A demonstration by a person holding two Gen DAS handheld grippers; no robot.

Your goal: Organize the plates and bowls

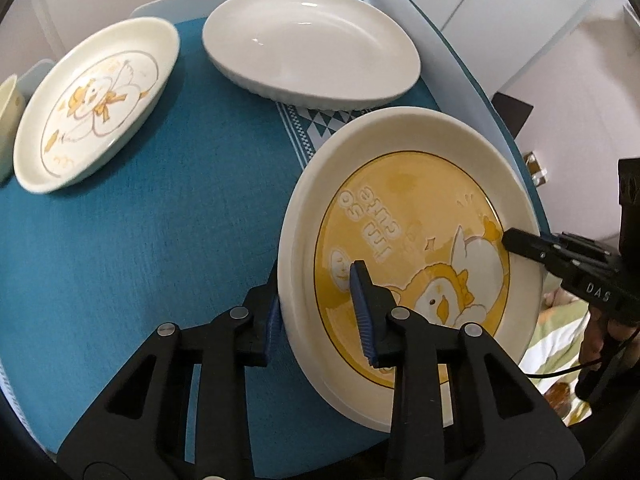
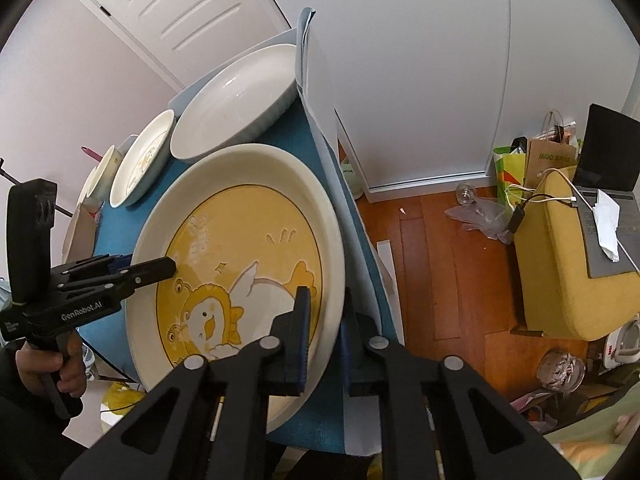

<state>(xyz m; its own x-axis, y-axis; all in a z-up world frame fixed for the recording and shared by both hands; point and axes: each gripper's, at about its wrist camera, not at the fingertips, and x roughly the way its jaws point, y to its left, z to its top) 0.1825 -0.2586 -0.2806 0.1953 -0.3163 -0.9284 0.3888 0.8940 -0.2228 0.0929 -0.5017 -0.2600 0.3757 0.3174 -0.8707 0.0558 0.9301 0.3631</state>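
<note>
Lifting the round cream ceramic plate with the yellow duck print should be done level, its opposite rims being clamped by the left gripper and right gripper.

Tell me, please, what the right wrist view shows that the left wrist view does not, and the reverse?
Only the right wrist view shows the wooden floor, a yellow stool bearing a laptop, and shopping bags by the wall.

Only the left wrist view shows the patterned band on the blue cloth and the duck plate's drawing clearly.

Both show the yellow plate gripped at opposite rims by the left gripper and the right gripper, plus the plain white dish behind it.
</note>
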